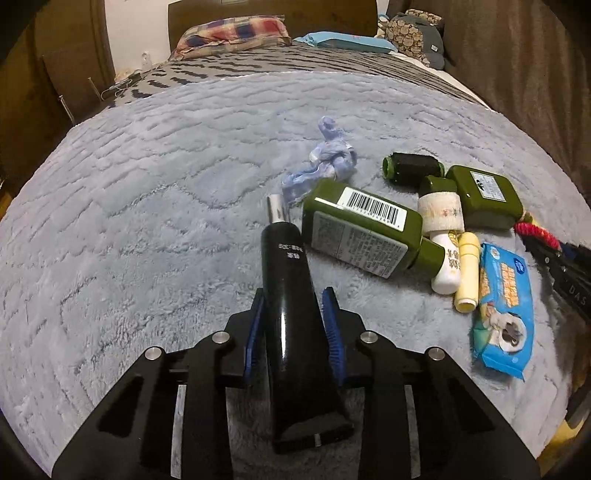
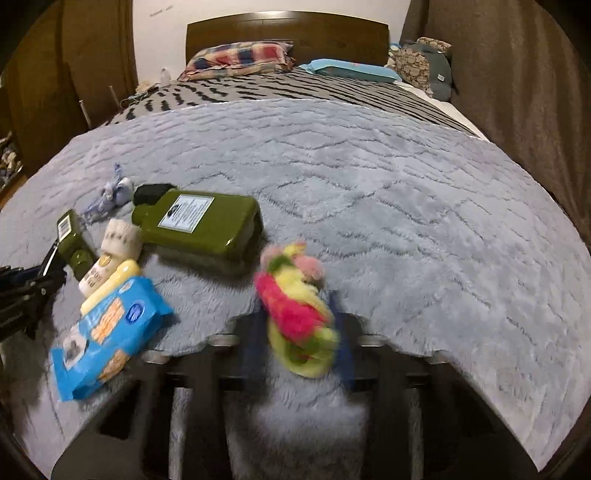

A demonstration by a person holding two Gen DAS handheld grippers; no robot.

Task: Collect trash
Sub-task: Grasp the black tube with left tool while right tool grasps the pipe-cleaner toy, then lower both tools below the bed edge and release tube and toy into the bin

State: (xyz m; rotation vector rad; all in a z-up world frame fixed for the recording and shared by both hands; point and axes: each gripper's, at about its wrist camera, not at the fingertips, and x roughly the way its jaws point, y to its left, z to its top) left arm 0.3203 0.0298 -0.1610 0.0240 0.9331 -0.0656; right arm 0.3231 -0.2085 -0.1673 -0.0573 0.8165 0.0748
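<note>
In the left wrist view my left gripper (image 1: 293,295) is shut on a black tube (image 1: 288,280) with a silver cap, which lies on the grey fleece blanket (image 1: 147,221). The right wrist view is blurred; my right gripper (image 2: 299,317) is shut on a fluffy pink and yellow bundle (image 2: 295,306) on the same blanket. Between the two grippers lies a pile: a green bottle with a barcode (image 1: 362,229), a second green bottle (image 2: 199,221), a white bottle (image 1: 443,236), a yellow tube (image 1: 467,273), a blue wipes packet (image 1: 504,310) and a crumpled blue-white wrapper (image 1: 328,158).
The blanket covers the foot of a bed with a striped cover (image 1: 295,59), pillows (image 1: 232,33) and a wooden headboard (image 2: 288,33). Brown curtains (image 2: 517,74) hang along the right side. A small dark green jar (image 1: 412,168) lies behind the pile.
</note>
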